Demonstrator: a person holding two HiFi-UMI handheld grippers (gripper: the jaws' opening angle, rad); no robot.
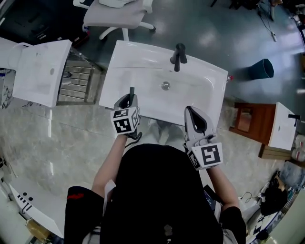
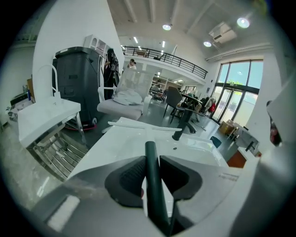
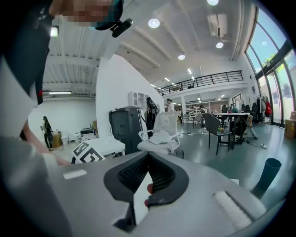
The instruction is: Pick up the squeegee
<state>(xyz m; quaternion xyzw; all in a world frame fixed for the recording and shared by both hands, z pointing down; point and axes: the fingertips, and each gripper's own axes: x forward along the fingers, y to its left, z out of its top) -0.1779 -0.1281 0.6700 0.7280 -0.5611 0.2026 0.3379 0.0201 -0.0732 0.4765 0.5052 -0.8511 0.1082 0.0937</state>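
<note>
The squeegee has a dark handle (image 2: 154, 185) and a white T-shaped blade (image 2: 138, 124) that reaches out over the white sink (image 2: 115, 148). My left gripper (image 2: 152, 158) is shut on the handle, which runs straight up between its pads. In the head view the left gripper (image 1: 131, 96) is at the sink's (image 1: 138, 52) near left edge, with the handle tip (image 1: 132, 90) poking past it. My right gripper (image 1: 190, 110) hovers at the sink's near right edge. Its jaws (image 3: 148, 155) meet at the tips with nothing between them.
A black faucet (image 1: 178, 56) and a drain (image 1: 165, 86) mark the sink. Another white basin (image 1: 42, 71) and a metal rack (image 1: 76, 78) stand at the left. A white chair (image 1: 116, 14), a teal bin (image 1: 261, 69) and a wooden cabinet (image 1: 250, 121) surround it.
</note>
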